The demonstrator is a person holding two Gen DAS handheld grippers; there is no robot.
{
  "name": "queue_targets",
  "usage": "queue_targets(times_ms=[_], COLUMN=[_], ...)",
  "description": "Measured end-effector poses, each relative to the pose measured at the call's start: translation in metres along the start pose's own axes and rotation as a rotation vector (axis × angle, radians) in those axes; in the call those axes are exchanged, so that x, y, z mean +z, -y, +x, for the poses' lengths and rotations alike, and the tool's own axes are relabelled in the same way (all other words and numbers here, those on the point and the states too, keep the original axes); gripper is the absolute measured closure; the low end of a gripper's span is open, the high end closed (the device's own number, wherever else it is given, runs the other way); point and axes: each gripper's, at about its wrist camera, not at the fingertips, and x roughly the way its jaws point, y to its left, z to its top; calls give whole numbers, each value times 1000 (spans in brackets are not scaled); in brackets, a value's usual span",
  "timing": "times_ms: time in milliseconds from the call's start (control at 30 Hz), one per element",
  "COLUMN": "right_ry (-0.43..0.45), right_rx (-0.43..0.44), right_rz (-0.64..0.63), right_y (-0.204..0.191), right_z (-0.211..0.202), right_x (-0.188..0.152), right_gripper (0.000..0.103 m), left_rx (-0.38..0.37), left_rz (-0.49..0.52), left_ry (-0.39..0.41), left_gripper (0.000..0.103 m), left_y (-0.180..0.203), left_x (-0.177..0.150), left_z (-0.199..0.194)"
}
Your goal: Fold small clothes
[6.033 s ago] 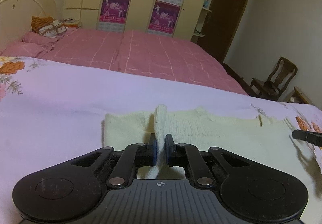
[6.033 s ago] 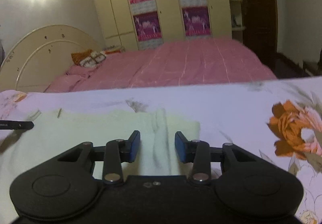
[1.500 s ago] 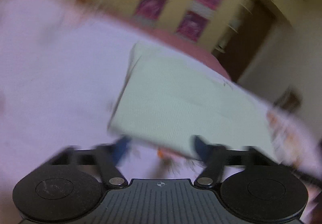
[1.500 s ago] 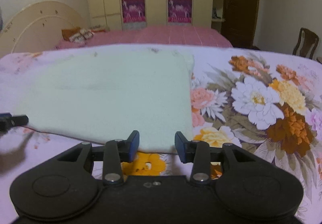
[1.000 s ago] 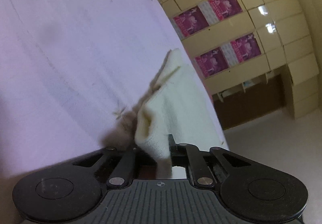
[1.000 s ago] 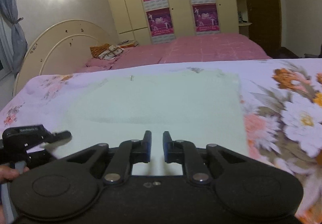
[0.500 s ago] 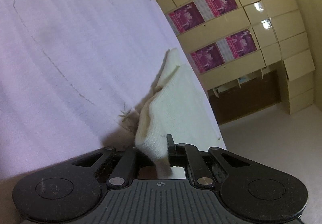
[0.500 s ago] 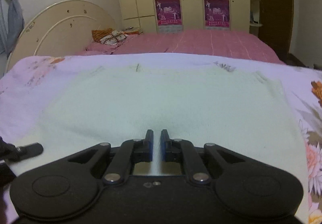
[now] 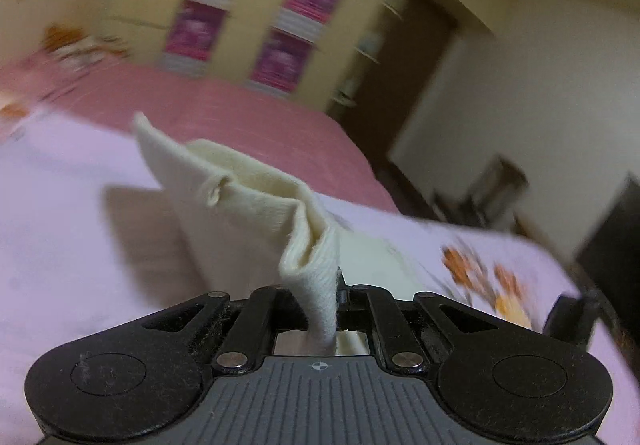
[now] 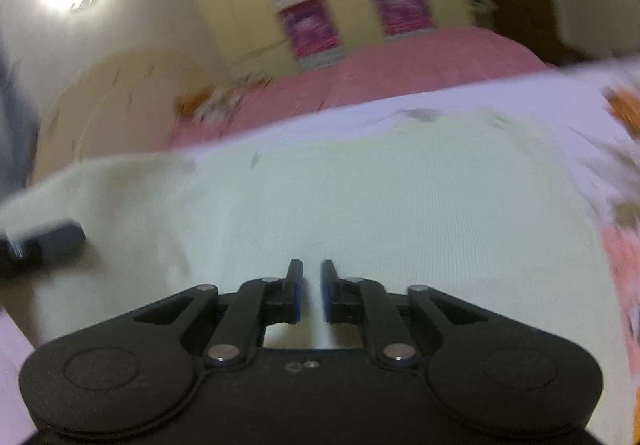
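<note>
A cream knitted garment (image 10: 400,205) lies spread on the lilac flowered bedsheet (image 10: 480,93). My left gripper (image 9: 324,285) is shut on the garment's left edge and holds it up off the sheet, so the cloth (image 9: 248,205) stands in a raised fold with a shadow beneath. In the right wrist view the left gripper (image 10: 44,241) shows blurred at the garment's left side. My right gripper (image 10: 312,277) hovers low over the garment's near middle. Its jaws are opening to a narrow gap, with no cloth pinched between the pads.
A second bed with a pink cover (image 9: 240,113) lies behind, with a cream headboard (image 10: 100,105). Cream wardrobes with purple posters (image 9: 280,57) fill the back wall. A dark wooden chair (image 9: 492,185) and a dark doorway stand at the right.
My left gripper has risen and rolled upright, lifting the garment's edge off the sheet. The right gripper has shifted slightly over the garment and its jaws have parted a little.
</note>
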Motion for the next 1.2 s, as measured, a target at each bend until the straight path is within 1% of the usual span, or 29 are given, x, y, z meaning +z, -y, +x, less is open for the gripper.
queue_targets(times_ms=[100, 133, 167, 200, 233, 267, 300, 333, 400, 433, 467, 500, 533, 567, 600, 633, 667, 733, 767, 867, 933, 1000, 1033, 1133, 1167, 1200], right_ry=[75, 94, 107, 110, 111, 111, 113, 111, 113, 122, 132, 136, 134, 127, 114, 89, 71, 36, 19, -35, -74, -110, -119, -128, -130, -129], right_rx=[26, 39, 51, 53, 57, 63, 67, 74, 94, 110, 127, 143, 163, 188, 203, 219, 230, 246, 248, 246, 236, 248, 265, 251, 247, 244], right_rz=[117, 168, 235, 279, 324, 354, 378, 398, 436, 447, 451, 451, 447, 434, 421, 404, 389, 331, 306, 257, 246, 246, 232, 175, 179, 186], right_y=[32, 45, 62, 74, 89, 101, 111, 121, 134, 139, 143, 142, 143, 140, 138, 133, 127, 113, 107, 92, 88, 85, 82, 74, 74, 74], right_z=[-31, -41, -51, -57, -64, -69, -73, -79, -88, -93, -98, -97, -99, -97, -91, -84, -74, -57, -48, -23, -9, -3, -3, -2, 0, 3], right_x=[7, 9, 10, 11, 11, 11, 10, 8, 6, 5, 6, 7, 10, 12, 15, 17, 20, 25, 27, 29, 29, 28, 27, 29, 31, 33], right_gripper=[85, 81, 74, 70, 57, 40, 35, 37, 41, 43, 43, 44, 45, 45, 45, 45, 48, 48, 49, 51, 51, 54, 54, 54, 54, 55], left_rx=[-38, -51, -70, -97, -123, -137, -151, -174, -216, -227, -224, -182, -134, -66, -17, 6, 30, 70, 80, 74, 80, 71, 65, 44, 41, 39], left_rz=[78, 93, 107, 120, 129, 144, 166, 173, 114, 82, 43, 0, -26, -60, -95, -119, -147, -161, -161, -175, -181, -200, -205, -217, -215, -211], left_ry=[-76, -115, -159, -193, -227, -270, -301, -303, -250, -233, -195, -144, -113, -88, -84, -82, -90, -122, -119, -126, -137, -136, -136, -140, -143, -147], left_gripper=[96, 96, 96, 96, 94, 89, 74, 63, 60, 60, 59, 58, 58, 58, 58, 58, 58, 58, 58, 58, 57, 55, 54, 54, 54, 54], left_y=[33, 44, 53, 62, 72, 83, 89, 93, 81, 71, 57, 37, 22, 2, -17, -32, -45, -59, -63, -66, -68, -77, -75, -74, -73, -70], left_x=[1, -1, -6, -12, -21, -32, -41, -43, -40, -34, -28, -19, -13, -7, -2, -2, -2, -10, -14, -24, -29, -31, -31, -32, -32, -32], left_z=[22, 32, 45, 53, 62, 66, 65, 57, 34, 28, 19, 11, 8, 6, 7, 6, 7, 9, 6, 7, 13, 9, 23, 30, 31, 41])
